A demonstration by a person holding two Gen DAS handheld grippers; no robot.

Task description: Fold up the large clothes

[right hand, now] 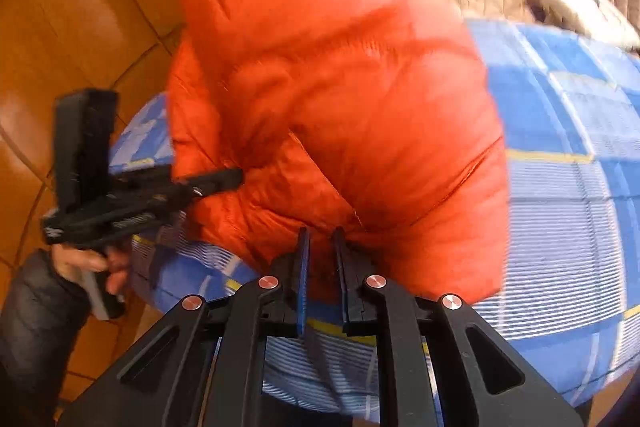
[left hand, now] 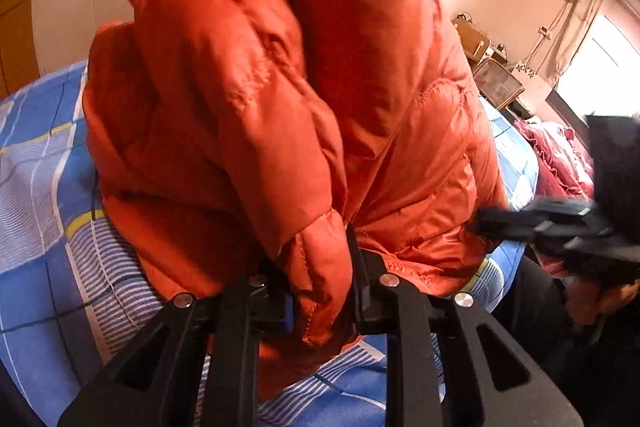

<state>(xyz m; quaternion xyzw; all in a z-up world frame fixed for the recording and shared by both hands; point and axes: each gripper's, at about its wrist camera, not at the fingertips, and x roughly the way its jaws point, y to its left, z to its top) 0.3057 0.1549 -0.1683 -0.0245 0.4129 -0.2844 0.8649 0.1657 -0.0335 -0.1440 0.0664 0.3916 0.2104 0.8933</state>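
Orange puffer jacket (left hand: 248,115) hangs bunched above the bed (left hand: 36,163) with its blue checked sheet. Left gripper (left hand: 320,291) is clamped on a thick fold of the jacket. Right gripper (right hand: 320,259), fingers narrowly apart, has its tips at the jacket's lower edge; its grip is unclear.

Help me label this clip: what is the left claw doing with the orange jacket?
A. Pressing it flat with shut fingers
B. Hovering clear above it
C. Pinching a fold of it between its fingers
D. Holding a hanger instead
C: in the left wrist view a fold of the orange jacket sits clamped in the left claw, bunched up above the blue checked bedsheet.
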